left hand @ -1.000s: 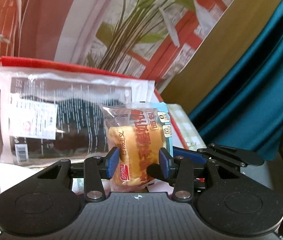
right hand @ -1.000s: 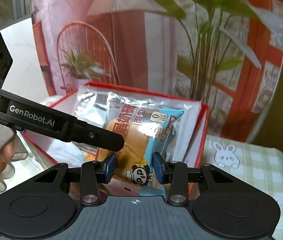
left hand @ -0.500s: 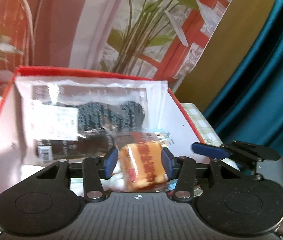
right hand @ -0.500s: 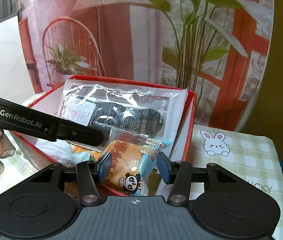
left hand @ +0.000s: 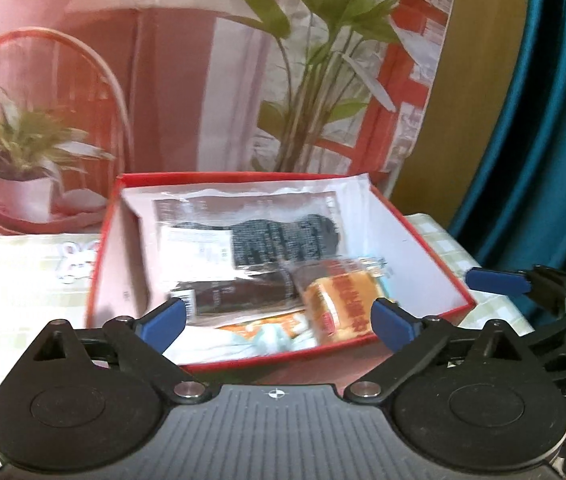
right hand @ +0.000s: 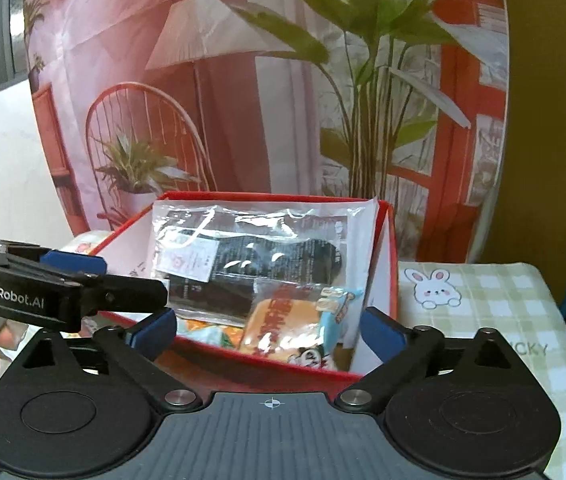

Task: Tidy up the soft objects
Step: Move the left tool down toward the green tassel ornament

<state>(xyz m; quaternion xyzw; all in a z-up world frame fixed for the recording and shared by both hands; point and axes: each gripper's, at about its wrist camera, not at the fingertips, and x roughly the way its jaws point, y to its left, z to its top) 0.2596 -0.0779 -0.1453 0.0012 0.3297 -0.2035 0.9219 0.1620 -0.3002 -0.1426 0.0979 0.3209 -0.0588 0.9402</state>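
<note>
A packaged bread roll (left hand: 343,304) (right hand: 291,328) lies in the front right corner of the red box (left hand: 435,256) (right hand: 391,240). Behind it a clear bag with a dark garment (left hand: 275,240) (right hand: 267,264) leans against the box's back wall. My left gripper (left hand: 279,322) is open and empty, just in front of the box. My right gripper (right hand: 269,330) is open and empty, also in front of the box. The left gripper shows at the left of the right wrist view (right hand: 63,292). The right gripper's blue fingertip (left hand: 495,282) shows at the right of the left wrist view.
The box stands on a green checked cloth with a bunny print (right hand: 439,284). More soft packets (left hand: 267,332) lie at the box's front. A printed backdrop with plants (right hand: 363,100) stands behind. A teal curtain (left hand: 543,140) hangs to the right.
Both grippers let go of the bread roll, opened wide and drew back from the box. The roll now lies inside the box.
</note>
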